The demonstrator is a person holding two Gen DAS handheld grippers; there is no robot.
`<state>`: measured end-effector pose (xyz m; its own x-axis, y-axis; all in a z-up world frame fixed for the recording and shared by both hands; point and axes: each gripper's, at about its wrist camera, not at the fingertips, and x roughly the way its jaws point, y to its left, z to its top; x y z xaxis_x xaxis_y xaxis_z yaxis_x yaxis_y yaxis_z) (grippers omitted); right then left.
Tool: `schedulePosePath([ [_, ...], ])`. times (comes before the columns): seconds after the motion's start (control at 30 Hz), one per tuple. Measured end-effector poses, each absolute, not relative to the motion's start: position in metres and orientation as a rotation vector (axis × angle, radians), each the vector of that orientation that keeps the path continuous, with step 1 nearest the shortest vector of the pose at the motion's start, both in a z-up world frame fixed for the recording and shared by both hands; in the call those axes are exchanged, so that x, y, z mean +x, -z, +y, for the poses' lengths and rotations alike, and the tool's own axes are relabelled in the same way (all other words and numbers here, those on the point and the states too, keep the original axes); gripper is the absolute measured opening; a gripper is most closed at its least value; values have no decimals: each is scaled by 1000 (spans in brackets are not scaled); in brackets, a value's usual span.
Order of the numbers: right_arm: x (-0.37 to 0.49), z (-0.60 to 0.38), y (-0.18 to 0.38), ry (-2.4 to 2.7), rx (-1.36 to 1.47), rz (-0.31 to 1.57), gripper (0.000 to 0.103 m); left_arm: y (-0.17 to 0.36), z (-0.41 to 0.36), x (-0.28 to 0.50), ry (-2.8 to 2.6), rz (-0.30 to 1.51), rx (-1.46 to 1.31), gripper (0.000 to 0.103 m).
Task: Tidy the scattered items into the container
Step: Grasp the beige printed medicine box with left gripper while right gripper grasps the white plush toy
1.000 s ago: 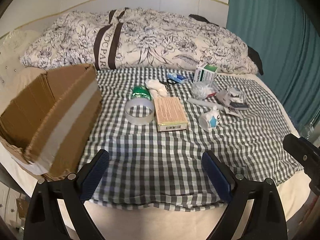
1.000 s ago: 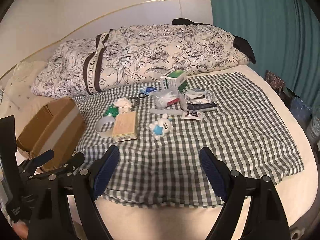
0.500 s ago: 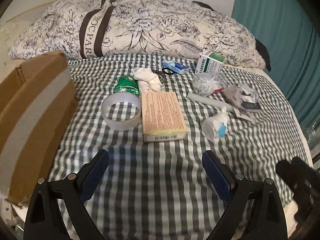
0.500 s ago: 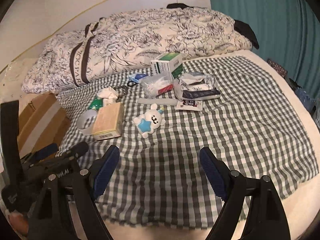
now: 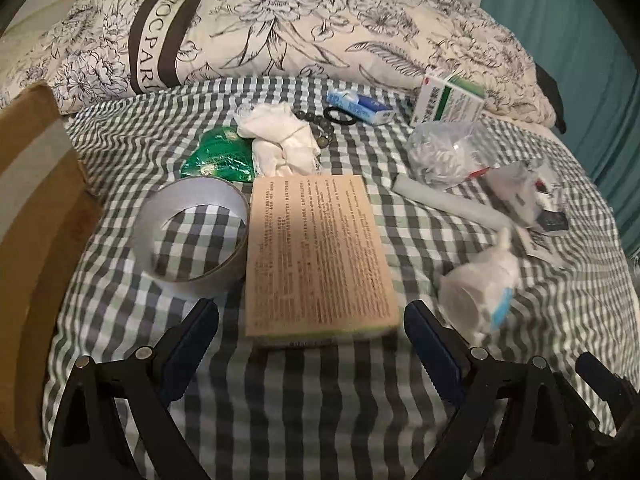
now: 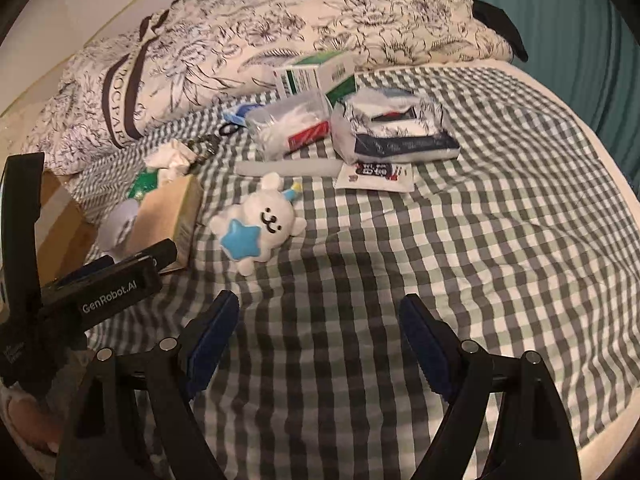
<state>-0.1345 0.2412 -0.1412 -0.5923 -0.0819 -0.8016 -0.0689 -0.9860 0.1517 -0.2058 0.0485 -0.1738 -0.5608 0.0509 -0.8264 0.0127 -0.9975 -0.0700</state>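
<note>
- Our left gripper (image 5: pixel 311 336) has its jaws wide apart and empty, low over the checked cloth (image 5: pixel 320 400).
- Straight ahead of it, just beyond the fingertips, lies the flat tan box (image 5: pixel 318 254), its near edge between the two blue pads (image 5: pixel 192 344).
- We judge the step in hand to be grasping this box. To do it well, we should push forward and down until the pads flank its long sides, then close squarely, since the box nearly fills the opening.
- Touching the box on its left is a tape ring (image 5: pixel 194 236); we should keep the left finger from snagging it.
- To the right of that gripper, near its right finger, lies a white plush toy (image 5: pixel 480 288).
- Farther ahead sit a white cloth wad (image 5: pixel 280 142), a green packet (image 5: pixel 218 158), and a green-and-white carton (image 5: pixel 450 98).
- The cardboard container (image 5: pixel 28 216) stands at the far left of the left gripper, so the carry will swing that way.
- Our right gripper (image 6: pixel 320 336) is also spread open and empty, above bare cloth.
- Ahead and slightly left of it lies the plush toy, face up with a blue star, well short of the fingers.
- Nothing appears to be in the container yet, though its inside is hidden from us.
</note>
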Motion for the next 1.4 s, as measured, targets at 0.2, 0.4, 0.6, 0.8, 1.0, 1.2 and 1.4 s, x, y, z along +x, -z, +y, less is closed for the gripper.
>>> schedulePosePath([
  [0.2,-149,241,150,2780,1440,-243,83,191,47,-228,-2711,-171,-1515,96],
  [0.4,-163,231,152,2761,1423,-222,83,191,47,-237,-2720,-123,-1494,77],
  [0.6,-178,209,151,2738,1376,-182,83,187,37,-235,-2728,-102,-1512,76],
  [0.8,-197,193,152,2738,1361,-172,82,181,21,-228,-2761,-114,-1513,76],
  [1.0,-218,186,163,2739,1392,-141,82,179,11,-225,-2761,-138,-1520,76],
  [1.2,-221,184,168,2742,1418,-100,64,168,12,-217,-2754,-136,-1487,76],
  [1.4,-204,189,154,2738,1380,-157,64,149,20,-205,-2752,-116,-1436,76],
])
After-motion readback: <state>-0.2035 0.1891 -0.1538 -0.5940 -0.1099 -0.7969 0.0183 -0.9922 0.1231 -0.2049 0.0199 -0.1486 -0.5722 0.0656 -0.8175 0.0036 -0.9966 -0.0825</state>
